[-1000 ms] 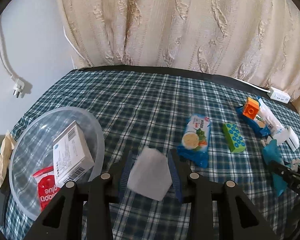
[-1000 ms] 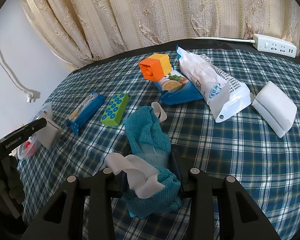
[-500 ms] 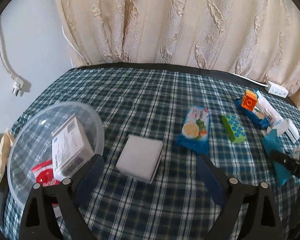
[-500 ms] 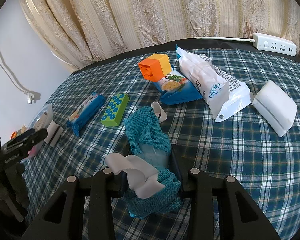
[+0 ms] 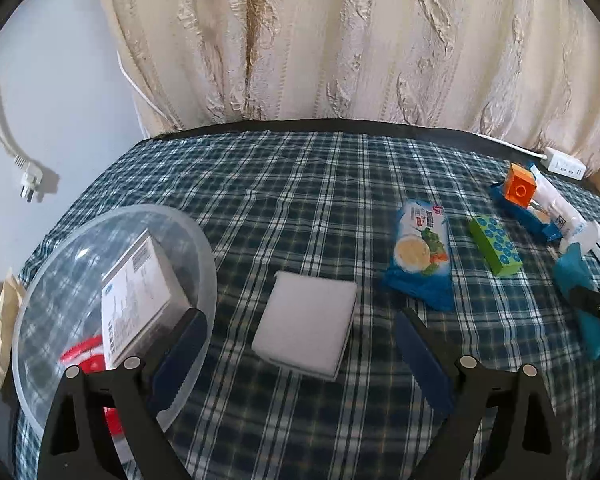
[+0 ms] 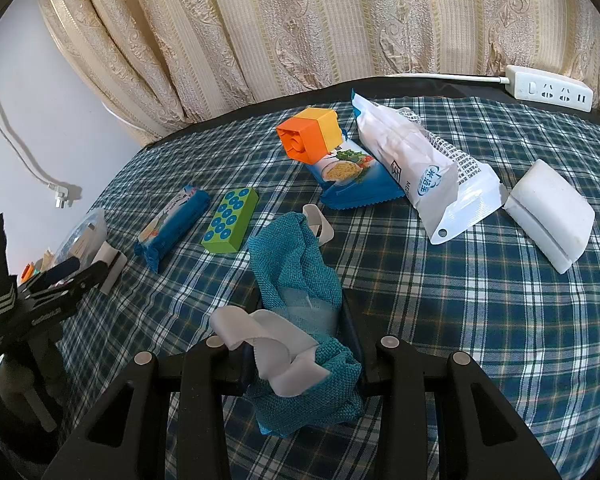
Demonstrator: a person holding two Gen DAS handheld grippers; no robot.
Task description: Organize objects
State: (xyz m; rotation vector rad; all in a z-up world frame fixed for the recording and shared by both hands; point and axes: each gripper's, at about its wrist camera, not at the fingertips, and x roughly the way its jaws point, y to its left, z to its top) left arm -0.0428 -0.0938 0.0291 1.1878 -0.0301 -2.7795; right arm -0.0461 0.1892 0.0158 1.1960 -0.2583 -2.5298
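Right now the white pad (image 5: 306,330), a flat pale square with a darker edge along one side, lies loose on the plaid tablecloth (image 5: 300,208) between the wide-spread blue pads of my left gripper (image 5: 300,352), touching neither. Just left of it stands a clear plastic bowl (image 5: 204,248) with a white box (image 5: 140,300) leaning inside over something red. To its right lie a blue snack packet (image 5: 420,256), then a green block with blue dots (image 5: 496,246), and farther off an orange block (image 5: 520,188). My right gripper (image 6: 296,344) is pressed onto a teal cloth (image 6: 296,272) with a white strap (image 6: 268,344). Beyond it sit a white plastic pouch (image 6: 420,168) and another white pad (image 6: 548,208). Cream patterned curtains (image 5: 340,40) hang behind the table, a power strip (image 6: 548,88) rests at the far edge, and a plug (image 5: 30,182) dangles against the pale wall.
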